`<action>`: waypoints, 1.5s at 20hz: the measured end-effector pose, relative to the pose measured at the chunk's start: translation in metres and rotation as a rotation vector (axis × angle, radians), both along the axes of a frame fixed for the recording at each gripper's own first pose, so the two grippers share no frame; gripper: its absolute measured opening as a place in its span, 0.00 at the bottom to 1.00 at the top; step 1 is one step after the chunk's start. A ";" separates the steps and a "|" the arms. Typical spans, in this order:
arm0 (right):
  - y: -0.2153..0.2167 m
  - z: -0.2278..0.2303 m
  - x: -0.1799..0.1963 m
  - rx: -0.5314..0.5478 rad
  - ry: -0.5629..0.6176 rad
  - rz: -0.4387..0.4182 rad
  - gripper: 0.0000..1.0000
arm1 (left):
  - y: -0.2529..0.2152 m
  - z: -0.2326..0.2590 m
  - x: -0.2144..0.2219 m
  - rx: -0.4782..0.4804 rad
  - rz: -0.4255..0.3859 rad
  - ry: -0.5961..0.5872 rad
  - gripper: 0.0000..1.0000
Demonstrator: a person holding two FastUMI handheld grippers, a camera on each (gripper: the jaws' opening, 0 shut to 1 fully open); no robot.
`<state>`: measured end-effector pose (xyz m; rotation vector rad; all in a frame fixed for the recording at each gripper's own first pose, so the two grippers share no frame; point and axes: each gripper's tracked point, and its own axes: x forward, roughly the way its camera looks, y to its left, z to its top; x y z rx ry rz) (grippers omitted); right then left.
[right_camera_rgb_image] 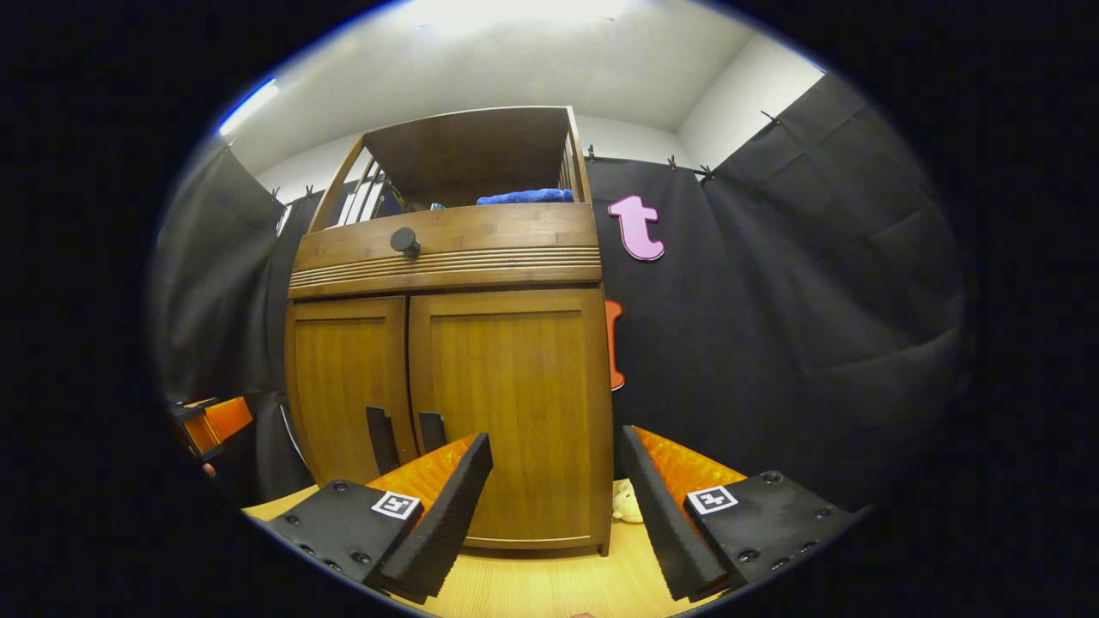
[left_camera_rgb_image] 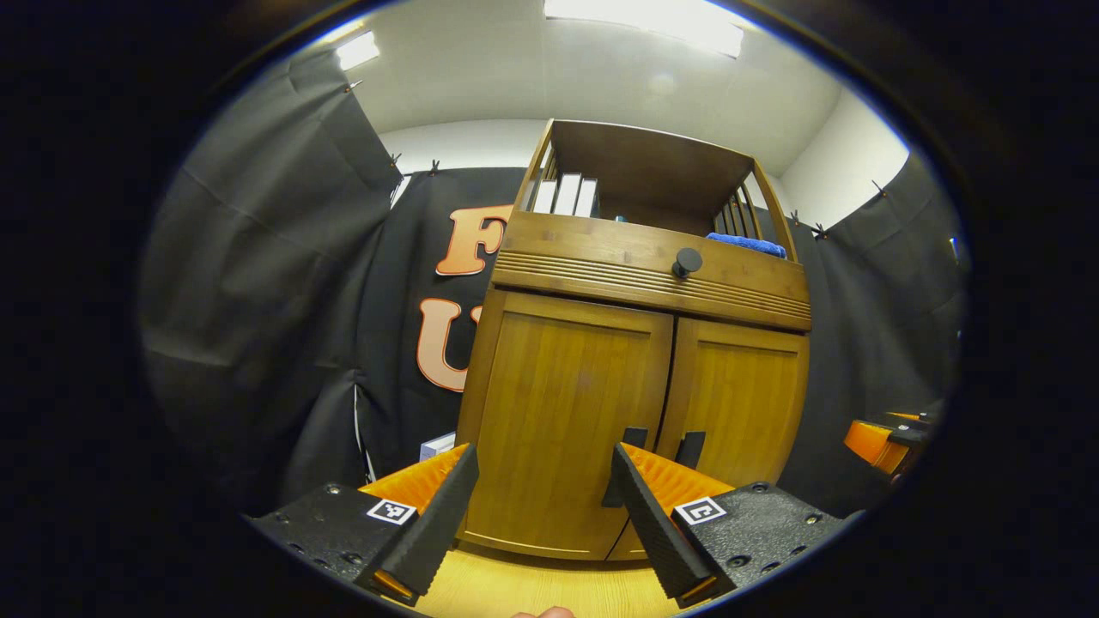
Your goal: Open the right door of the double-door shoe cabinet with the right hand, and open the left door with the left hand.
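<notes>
Black cloth (left_camera_rgb_image: 283, 283) hung in loose folds around the booth, pinned along its top edge by small clips (left_camera_rgb_image: 434, 165). Above it ran a white wall (left_camera_rgb_image: 446, 146) and a white ceiling (left_camera_rgb_image: 601, 77) with bright light panels (left_camera_rgb_image: 356, 50). A pale wooden floor (right_camera_rgb_image: 532, 584) spread below. White books or boxes (left_camera_rgb_image: 565, 195) stood upright at one side of an open upper shelf, and a blue folded cloth (right_camera_rgb_image: 525, 196) lay at the other side. A small white box (left_camera_rgb_image: 436, 445) sat low against the cloth in the left gripper view. In the right gripper view a small pale soft toy (right_camera_rgb_image: 627, 502) lay on the floor.
</notes>
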<state>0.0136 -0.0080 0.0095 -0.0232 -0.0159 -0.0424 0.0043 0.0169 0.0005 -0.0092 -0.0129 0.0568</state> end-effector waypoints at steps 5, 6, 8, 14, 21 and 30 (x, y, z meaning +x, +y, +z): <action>0.022 0.002 0.032 0.018 0.021 0.055 0.94 | 0.008 -0.003 -0.002 -0.011 0.021 -0.001 0.92; 0.027 0.003 0.042 0.020 0.024 0.071 0.94 | 0.011 -0.003 -0.005 -0.014 0.027 -0.002 0.92; 0.039 0.002 0.061 0.026 0.035 0.101 0.94 | 0.017 0.001 -0.004 -0.007 0.035 -0.002 0.92; 0.092 -0.012 0.111 0.075 0.071 0.225 0.94 | 0.034 0.007 -0.017 0.018 0.086 -0.015 0.92; 0.136 -0.066 0.162 0.064 0.152 0.277 0.94 | 0.035 0.021 -0.031 0.062 0.096 -0.031 0.91; 0.132 -0.100 0.197 0.083 0.207 0.187 0.98 | 0.025 0.022 -0.035 0.059 0.077 -0.027 0.92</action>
